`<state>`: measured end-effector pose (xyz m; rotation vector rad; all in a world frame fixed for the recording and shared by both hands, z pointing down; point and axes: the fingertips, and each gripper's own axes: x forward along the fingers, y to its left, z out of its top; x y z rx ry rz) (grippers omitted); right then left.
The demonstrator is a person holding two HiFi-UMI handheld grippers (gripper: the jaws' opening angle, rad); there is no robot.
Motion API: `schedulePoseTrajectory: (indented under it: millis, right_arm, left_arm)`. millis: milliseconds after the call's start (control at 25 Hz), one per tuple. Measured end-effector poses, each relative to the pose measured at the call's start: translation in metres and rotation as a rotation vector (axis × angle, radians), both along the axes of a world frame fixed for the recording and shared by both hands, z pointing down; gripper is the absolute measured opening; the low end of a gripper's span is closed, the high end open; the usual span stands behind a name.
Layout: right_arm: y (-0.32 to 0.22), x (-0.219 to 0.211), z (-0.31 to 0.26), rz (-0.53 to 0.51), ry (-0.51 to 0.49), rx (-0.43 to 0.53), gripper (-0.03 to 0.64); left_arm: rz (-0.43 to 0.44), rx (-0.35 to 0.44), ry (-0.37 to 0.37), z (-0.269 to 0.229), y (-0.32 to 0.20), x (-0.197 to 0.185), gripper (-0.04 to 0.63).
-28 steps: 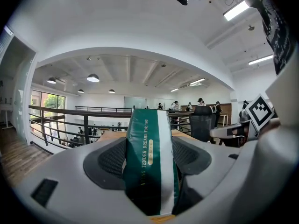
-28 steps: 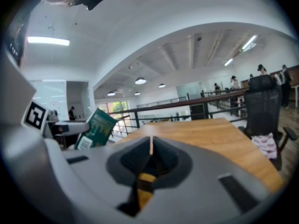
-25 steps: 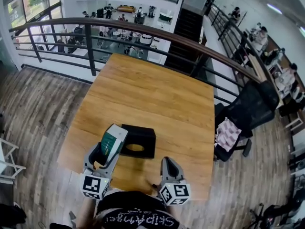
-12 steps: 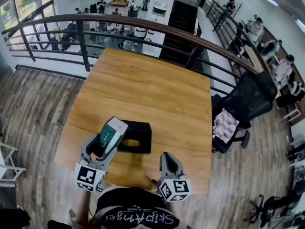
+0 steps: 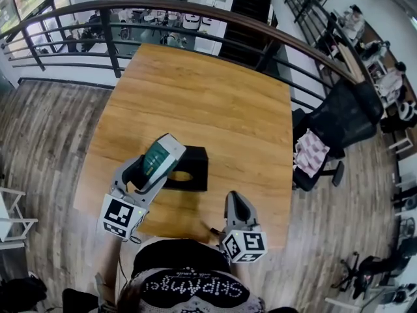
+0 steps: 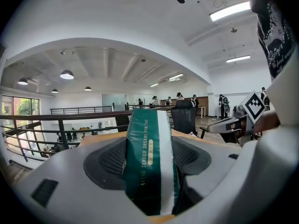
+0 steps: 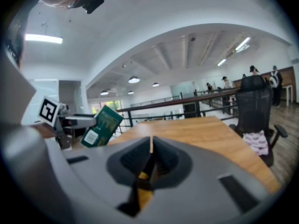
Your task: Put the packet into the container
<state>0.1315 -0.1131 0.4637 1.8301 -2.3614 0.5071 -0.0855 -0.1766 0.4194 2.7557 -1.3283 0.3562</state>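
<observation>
Green packet (image 5: 163,156) clamped in left tool (image 5: 155,169), over black container's (image 5: 194,168) left edge

The green-and-white packet (image 5: 161,159) is held raised and tilted, its top toward 1 o'clock. At its 4 o'clock the black container (image 5: 195,165) sits flat, its oval opening facing up.

A glossy green-and-white packet (image 6: 149,162) is catching the ceiling light between the matt grey plastic jaws of the left gripper (image 6: 149,174), whose inner pads are showing a fine ribbed texture. The smooth, satin-finished wooden counter (image 5: 208,103) is carrying a matt black box-shaped container (image 5: 195,168). The right gripper (image 7: 150,157) is showing the same dull grey plastic. Grey-brown, grainy wood planks are covering the floor (image 5: 45,135).
</observation>
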Motion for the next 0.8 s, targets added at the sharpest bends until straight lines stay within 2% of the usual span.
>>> schedulePoseTrajectory:
  millis: [120,360,800]
  right_arm:
    - [-0.003,0.003,-0.001,0.004,0.003,-0.007,0.038]
    - [-0.002,0.002,0.004,0.009,-0.004,-0.016,0.038]
    - [0.002,0.007,0.006,0.022,-0.008,-0.019,0.038]
  left_arm:
    - [0.045,0.006,-0.027,0.001,-0.006,0.007,0.333]
    - [0.121,-0.039,-0.053,0.017,-0.005,0.018,0.333]
    - [0.198,-0.078,-0.070,0.036,-0.002,0.037,0.331]
